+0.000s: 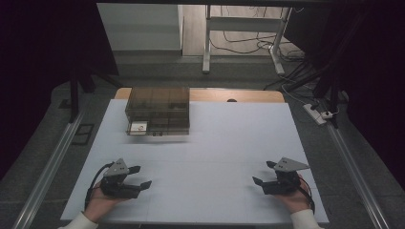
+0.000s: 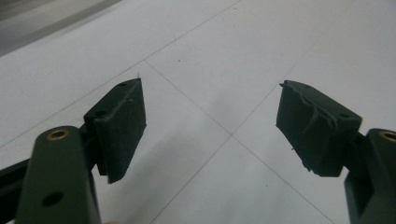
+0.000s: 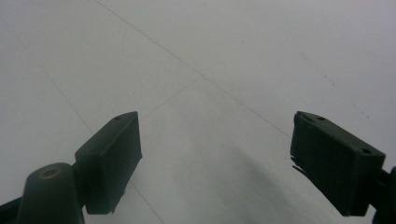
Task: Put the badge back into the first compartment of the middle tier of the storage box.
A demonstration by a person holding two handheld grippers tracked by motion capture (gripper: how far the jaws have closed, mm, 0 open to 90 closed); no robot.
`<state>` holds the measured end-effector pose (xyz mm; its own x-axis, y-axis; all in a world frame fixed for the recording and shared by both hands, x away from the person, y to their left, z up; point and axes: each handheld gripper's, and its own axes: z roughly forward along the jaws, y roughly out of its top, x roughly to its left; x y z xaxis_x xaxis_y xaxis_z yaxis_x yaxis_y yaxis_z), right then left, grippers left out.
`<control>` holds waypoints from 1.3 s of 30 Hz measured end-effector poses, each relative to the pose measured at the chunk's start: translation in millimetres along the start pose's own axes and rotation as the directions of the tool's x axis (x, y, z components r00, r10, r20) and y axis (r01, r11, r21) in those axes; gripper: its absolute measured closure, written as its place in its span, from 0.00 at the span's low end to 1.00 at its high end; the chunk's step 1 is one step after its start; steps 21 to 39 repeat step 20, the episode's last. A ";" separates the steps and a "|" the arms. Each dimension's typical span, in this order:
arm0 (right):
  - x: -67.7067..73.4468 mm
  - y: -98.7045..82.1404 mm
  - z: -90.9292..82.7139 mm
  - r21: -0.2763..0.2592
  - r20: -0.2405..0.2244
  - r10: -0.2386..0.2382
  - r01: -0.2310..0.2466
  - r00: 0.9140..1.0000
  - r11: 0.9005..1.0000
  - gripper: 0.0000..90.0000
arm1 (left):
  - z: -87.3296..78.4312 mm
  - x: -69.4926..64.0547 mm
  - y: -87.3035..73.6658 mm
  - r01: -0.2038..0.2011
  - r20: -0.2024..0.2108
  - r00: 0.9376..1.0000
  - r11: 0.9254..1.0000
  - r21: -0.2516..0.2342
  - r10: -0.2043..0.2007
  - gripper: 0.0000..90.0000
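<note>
My left gripper (image 1: pixel 138 176) sits at about seven o'clock on the white table (image 1: pixel 215 143), cradled from below in my left hand (image 1: pixel 98 202), its jaws lying roughly level and aimed toward three o'clock. In the left gripper view its pads (image 2: pixel 122 126) stand well apart with bare table between them: released, grasping nothing. My right gripper (image 1: pixel 263 172) mirrors it at about five o'clock, held in my right hand (image 1: pixel 296 198), jaws aimed toward nine o'clock. In the right gripper view its pads (image 3: pixel 109 158) are likewise spread wide over plain white surface, empty.

Both hands rest close to the near edge of the table, each also fairly near its own side edge. Between the two grippers lies a broad open stretch of white top, and the whole middle of the table ahead is free.

Farther off, at about eleven o'clock, the dark translucent compartment box (image 1: pixel 158 109) stands on the table near the far edge, well apart from both grippers. Its inner contents are too dim to tell. Beyond the far edge is grey floor (image 1: pixel 191 71).
</note>
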<state>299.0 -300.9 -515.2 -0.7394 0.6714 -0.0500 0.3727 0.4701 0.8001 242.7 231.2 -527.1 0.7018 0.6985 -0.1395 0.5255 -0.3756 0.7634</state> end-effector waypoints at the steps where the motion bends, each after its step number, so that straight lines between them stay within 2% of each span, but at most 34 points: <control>1: 0.1 0.0 0.0 0.001 0.001 -0.001 0.001 1.000 1.000 0.18 | 0.0 0.1 0.1 -0.001 -0.001 1.000 1.000 0.000 0.001 0.27; 39: 1.5 0.9 -1.5 -0.002 -0.002 -0.010 0.010 1.000 1.000 0.18 | -1.6 1.8 0.3 0.006 -0.005 1.000 1.000 -0.006 -0.006 0.27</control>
